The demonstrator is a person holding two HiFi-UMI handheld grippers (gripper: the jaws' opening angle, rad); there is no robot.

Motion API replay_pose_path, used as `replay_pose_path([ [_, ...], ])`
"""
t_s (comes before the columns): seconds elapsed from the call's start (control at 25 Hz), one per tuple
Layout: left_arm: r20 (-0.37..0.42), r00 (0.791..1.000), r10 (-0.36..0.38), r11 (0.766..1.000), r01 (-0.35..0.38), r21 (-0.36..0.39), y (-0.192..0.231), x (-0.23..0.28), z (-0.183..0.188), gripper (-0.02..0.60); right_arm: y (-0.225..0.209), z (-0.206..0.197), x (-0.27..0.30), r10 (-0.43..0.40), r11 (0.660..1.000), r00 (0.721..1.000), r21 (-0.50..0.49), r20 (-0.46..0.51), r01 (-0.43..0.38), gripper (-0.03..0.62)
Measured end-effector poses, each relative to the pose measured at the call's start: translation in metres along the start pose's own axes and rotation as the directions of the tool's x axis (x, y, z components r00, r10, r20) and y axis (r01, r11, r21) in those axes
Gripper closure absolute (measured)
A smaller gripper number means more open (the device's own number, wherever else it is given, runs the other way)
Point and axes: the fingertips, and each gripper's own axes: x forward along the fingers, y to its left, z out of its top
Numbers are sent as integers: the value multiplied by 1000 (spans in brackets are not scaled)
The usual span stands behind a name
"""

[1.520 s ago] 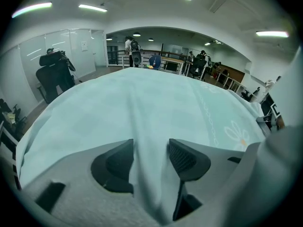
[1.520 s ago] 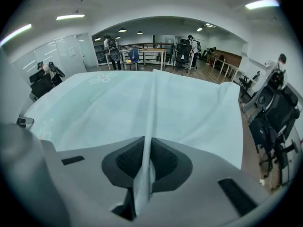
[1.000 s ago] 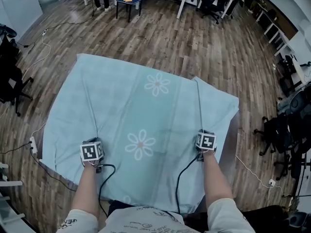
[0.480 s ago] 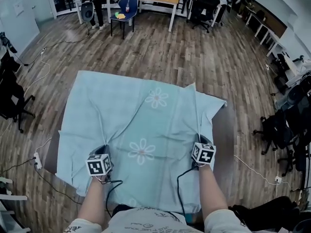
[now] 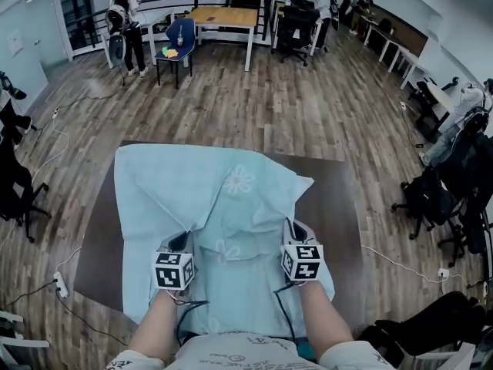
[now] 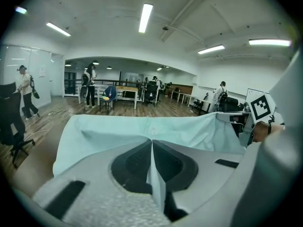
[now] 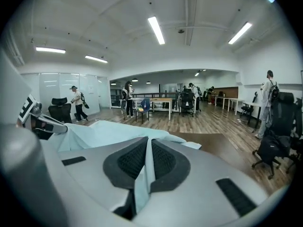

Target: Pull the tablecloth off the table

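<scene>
Although the head view sees both tools only from above at the table's near edge, each gripper view shows the grip itself: the left gripper (image 6: 151, 148) and the right gripper (image 7: 148, 150) both have their jaws pressed together on a thin fold of the pale blue tablecloth (image 5: 223, 199). From above, the cloth lies rumpled and gathered toward the near edge, with the brown table (image 5: 339, 199) bare along its left, right and far edges. Farther off on the wood floor (image 5: 308, 99), a blue chair (image 5: 177, 37) carries small yellow items, just beside a wooden desk (image 5: 225, 15).
</scene>
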Motion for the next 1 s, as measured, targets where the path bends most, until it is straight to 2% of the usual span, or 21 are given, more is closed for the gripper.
replay_pose_path([
  [0.2,99,987,-126,987,115,108,-56,-9,45,574,33,37,-29,27,1000,995,-17,101,-25,580],
  [0.4,184,951,-249,951,203,235,-117,-29,83,574,57,65,-57,42,999,983,-34,179,-37,580],
  [0.52,203,931,-303,930,242,278,-146,-36,94,572,70,78,-71,50,998,976,-50,213,-40,580],
  [0.68,224,918,-328,920,256,296,-161,-42,99,572,86,85,-83,57,996,970,-75,238,-40,580],
  [1.0,242,915,-322,924,247,293,-160,-42,103,572,84,87,-87,36,998,971,-51,237,-24,582],
])
